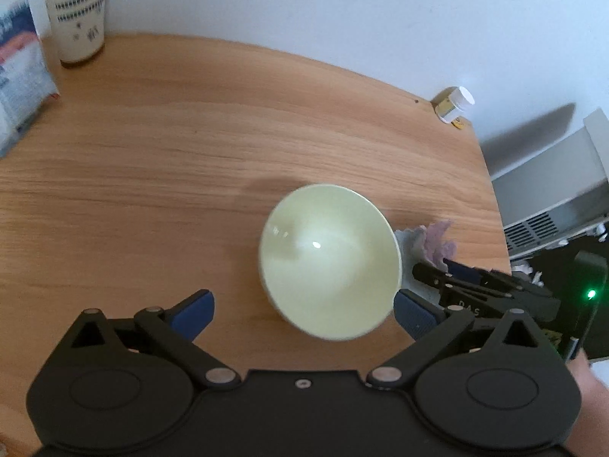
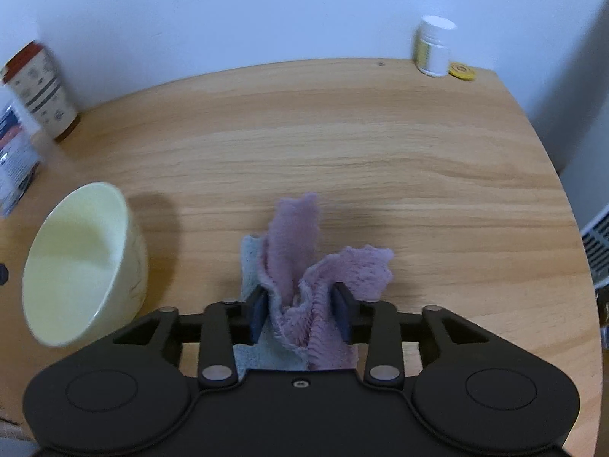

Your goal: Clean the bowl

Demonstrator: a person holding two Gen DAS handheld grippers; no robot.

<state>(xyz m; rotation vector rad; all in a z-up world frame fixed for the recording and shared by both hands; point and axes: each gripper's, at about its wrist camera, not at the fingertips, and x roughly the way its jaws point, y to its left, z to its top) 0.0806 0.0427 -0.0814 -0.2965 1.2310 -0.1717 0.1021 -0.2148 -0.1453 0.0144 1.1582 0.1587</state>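
Note:
A pale yellow bowl (image 1: 329,262) sits on the wooden table (image 1: 190,133), between and just ahead of my left gripper's (image 1: 304,314) wide-open blue fingertips, not gripped. It also shows in the right wrist view (image 2: 82,266), at the left, tilted so its inside faces the camera. My right gripper (image 2: 300,314) is shut on a crumpled purple and light blue cloth (image 2: 304,262), held just above the table to the right of the bowl. The cloth (image 1: 434,243) and right gripper (image 1: 475,285) show beyond the bowl's right side in the left wrist view.
A patterned tumbler (image 1: 76,11) and a plastic packet (image 1: 19,76) stand at the table's far left. A white pill bottle (image 2: 434,47) and a yellow disc (image 2: 461,71) sit at the far right corner. A white heater (image 1: 552,205) stands past the table's right edge.

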